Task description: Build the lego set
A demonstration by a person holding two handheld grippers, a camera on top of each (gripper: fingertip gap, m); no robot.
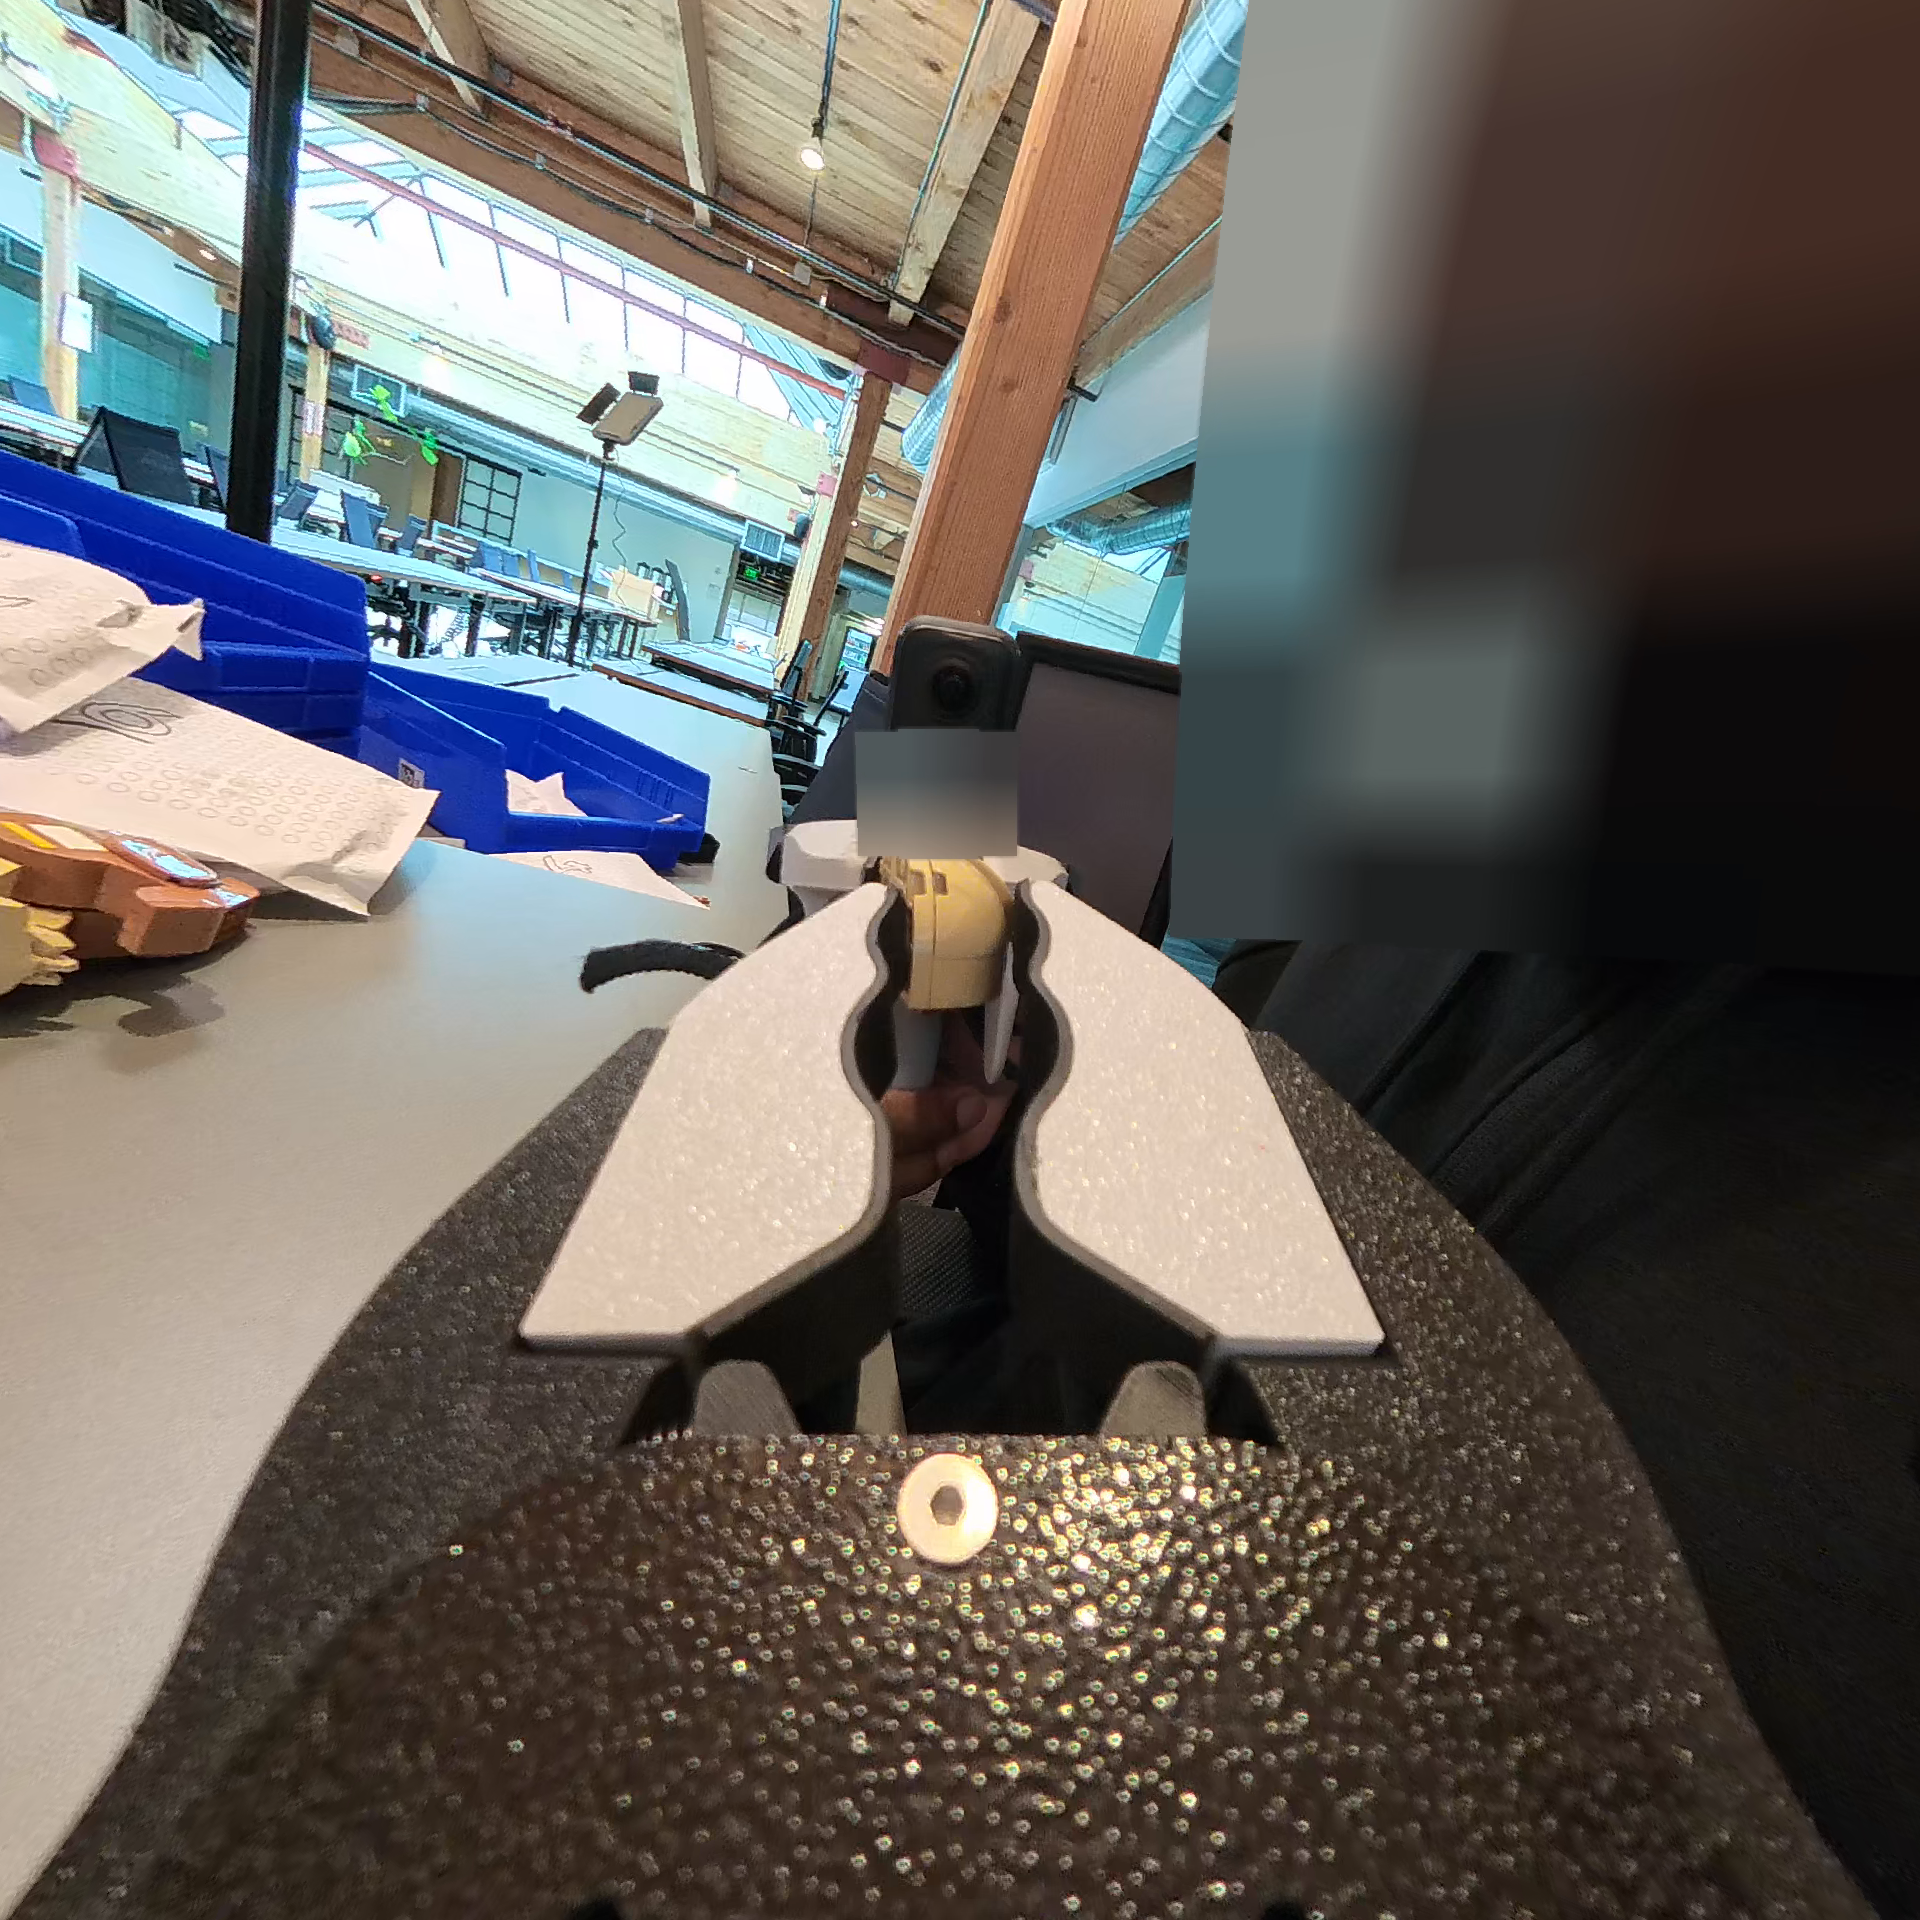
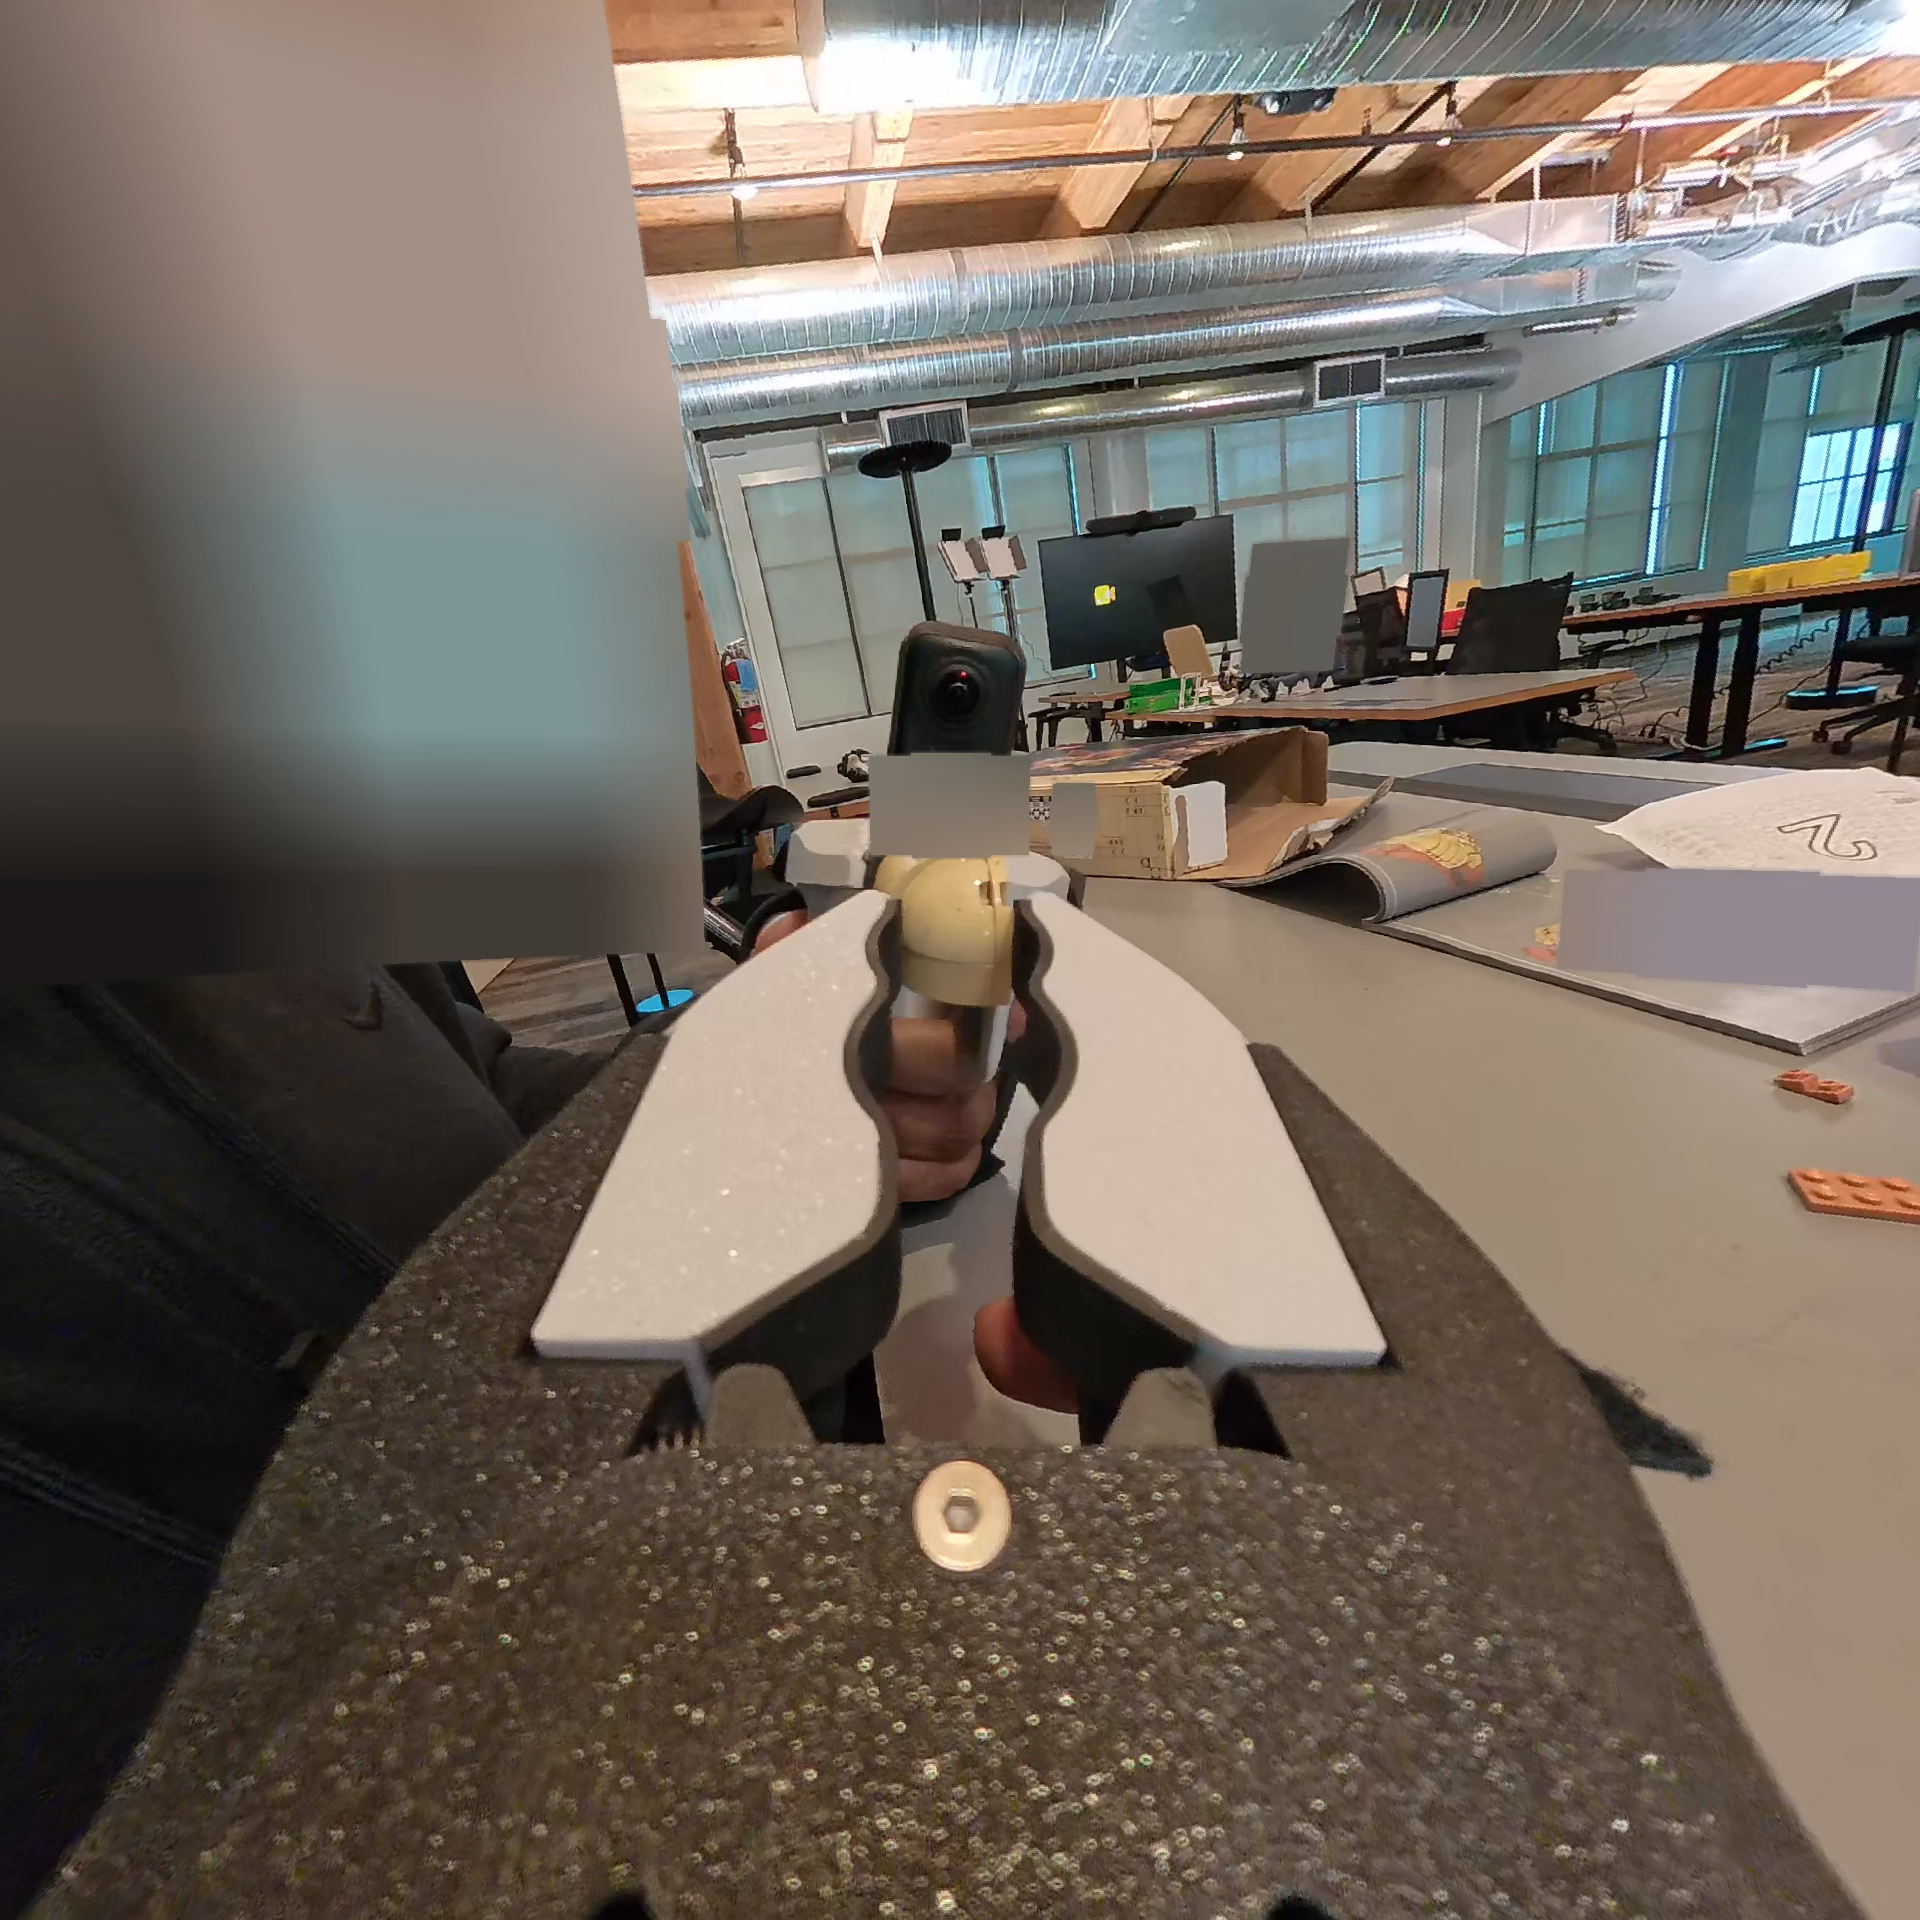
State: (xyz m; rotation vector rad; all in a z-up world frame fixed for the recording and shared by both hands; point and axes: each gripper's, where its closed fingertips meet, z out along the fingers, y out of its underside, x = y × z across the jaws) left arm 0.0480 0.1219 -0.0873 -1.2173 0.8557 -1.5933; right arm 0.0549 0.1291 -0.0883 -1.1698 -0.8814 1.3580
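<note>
Spreading across both views at 9 to 3 o'clock, the grey surface (image 2: 1455, 1195) carries the loose material of the lego set: blue bins (image 1: 436, 717) and printed paper bags (image 1: 239, 790) at 10 o'clock in the left wrist view, a torn cardboard box (image 2: 1195, 800) and an open instruction booklet (image 2: 1455, 862) at 1 o'clock in the right wrist view. A brown and tan partial build (image 1: 125, 894) lies at 9 o'clock in the left view; two orange plates (image 2: 1860, 1193) lie at 3 o'clock in the right.

Both tools meet tip to tip above the surface's edge. The left hand-held gripper (image 1: 956, 935) and the right hand-held gripper (image 2: 956, 925) are each closed nearly all the way on the same small tan rounded piece (image 2: 951, 935).

The join probably wants squarely aligned, straight pressure without twisting.

Writing on the bags and booklet is left unread.
</note>
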